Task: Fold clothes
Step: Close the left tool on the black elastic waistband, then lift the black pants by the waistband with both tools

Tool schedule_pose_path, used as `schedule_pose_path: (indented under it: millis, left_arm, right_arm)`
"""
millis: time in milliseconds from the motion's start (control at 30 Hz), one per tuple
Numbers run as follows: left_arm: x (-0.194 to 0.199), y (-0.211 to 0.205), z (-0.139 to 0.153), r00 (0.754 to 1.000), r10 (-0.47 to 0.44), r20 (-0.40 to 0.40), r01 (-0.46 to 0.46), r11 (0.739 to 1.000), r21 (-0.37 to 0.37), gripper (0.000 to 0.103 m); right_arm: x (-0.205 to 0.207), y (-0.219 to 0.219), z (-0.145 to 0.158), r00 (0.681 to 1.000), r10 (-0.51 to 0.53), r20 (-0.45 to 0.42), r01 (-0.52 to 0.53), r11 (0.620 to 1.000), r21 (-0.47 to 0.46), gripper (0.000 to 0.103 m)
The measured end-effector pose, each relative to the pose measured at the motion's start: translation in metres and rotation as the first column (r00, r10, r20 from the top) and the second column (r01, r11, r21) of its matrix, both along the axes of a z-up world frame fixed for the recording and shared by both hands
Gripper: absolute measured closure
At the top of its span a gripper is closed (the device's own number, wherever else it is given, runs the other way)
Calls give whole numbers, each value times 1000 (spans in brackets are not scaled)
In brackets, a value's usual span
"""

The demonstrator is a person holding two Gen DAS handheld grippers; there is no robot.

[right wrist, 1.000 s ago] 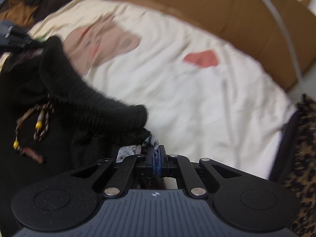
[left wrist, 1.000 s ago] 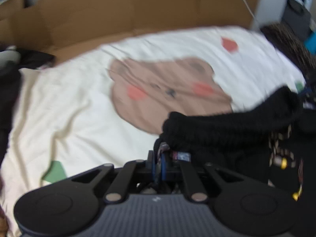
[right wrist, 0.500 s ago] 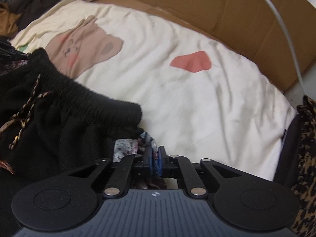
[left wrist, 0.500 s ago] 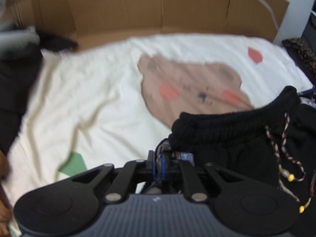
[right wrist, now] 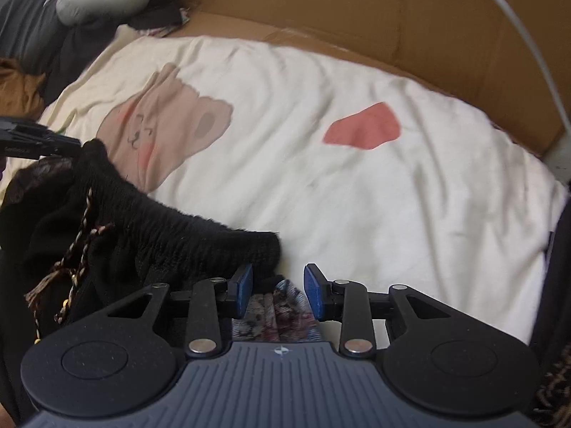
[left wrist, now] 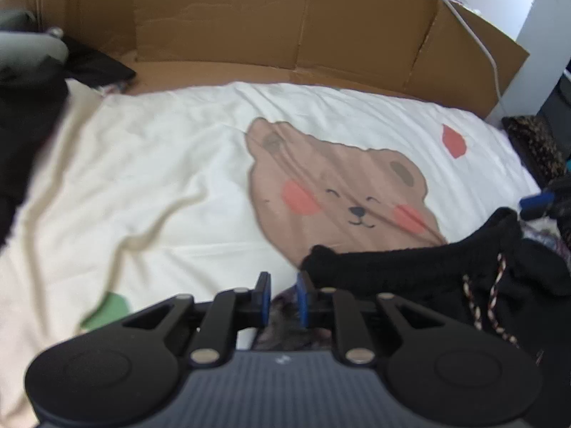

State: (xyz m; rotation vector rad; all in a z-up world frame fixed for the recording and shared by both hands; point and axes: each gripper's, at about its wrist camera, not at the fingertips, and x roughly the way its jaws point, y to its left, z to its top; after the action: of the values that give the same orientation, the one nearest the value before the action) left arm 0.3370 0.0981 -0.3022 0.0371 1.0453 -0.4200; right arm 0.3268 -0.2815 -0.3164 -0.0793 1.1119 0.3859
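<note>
Black shorts with an elastic waistband (left wrist: 403,264) and a braided beaded drawstring (left wrist: 494,285) lie on the cream bear-print sheet (left wrist: 178,185). My left gripper (left wrist: 282,294) is open at the waistband's left corner, with patterned lining fabric between the fingers. My right gripper (right wrist: 278,290) is open at the waistband's right corner (right wrist: 200,242), over a patterned inner fabric (right wrist: 282,306). The drawstring also shows in the right wrist view (right wrist: 80,246). The left gripper's tip shows at the far left of the right wrist view (right wrist: 35,139).
Cardboard walls (left wrist: 285,25) stand behind the sheet. A white cable (right wrist: 528,46) runs over the cardboard. Dark clothes and a grey pillow (right wrist: 96,0) lie at the left. A leopard-print item (left wrist: 535,142) lies at the right edge.
Both grippers have opened and let go of the waistband corners. The waistband has come down onto the sheet, stretched flat between them.
</note>
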Motion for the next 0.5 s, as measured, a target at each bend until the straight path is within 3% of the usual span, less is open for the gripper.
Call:
schedule_pose_path:
  millis: [500]
  left_arm:
    - [-3, -9, -18, 993, -66, -93, 64, 998, -18, 80]
  right_arm:
    - [0, 12, -17, 997, 27, -77, -29, 999, -19, 62]
